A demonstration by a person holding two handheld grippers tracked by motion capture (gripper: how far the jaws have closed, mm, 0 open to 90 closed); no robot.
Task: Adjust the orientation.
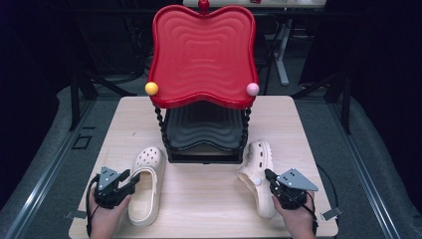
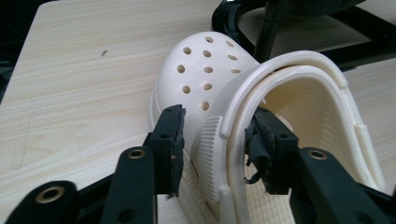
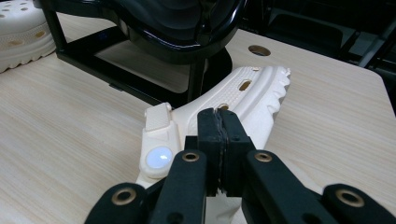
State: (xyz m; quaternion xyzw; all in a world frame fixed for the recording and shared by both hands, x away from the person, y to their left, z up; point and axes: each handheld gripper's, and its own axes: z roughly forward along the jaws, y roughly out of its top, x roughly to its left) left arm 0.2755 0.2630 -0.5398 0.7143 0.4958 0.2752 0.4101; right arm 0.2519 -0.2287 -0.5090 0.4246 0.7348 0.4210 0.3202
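Note:
Two cream clogs lie on the wooden table. The left clog (image 1: 147, 186) (image 2: 205, 70) sits upright, toe toward the rack. My left gripper (image 1: 132, 180) (image 2: 217, 140) is open, its jaws astride that clog's side wall and heel strap, one outside and one inside, and the outer pad stands clear of the wall. The right clog (image 1: 256, 174) (image 3: 247, 93) lies tipped on its side, with its strap rivet facing me. My right gripper (image 1: 269, 175) (image 3: 219, 123) is shut, pad against pad, just in front of that clog's heel end; nothing shows between the pads.
A two-tier rack stands at the table's middle back, with a red wavy tray (image 1: 201, 55) on top and a black tray (image 1: 204, 127) below. A yellow ball (image 1: 151, 88) and a pink ball (image 1: 253, 89) cap its front corners. Bare tabletop (image 1: 199, 194) lies between the clogs.

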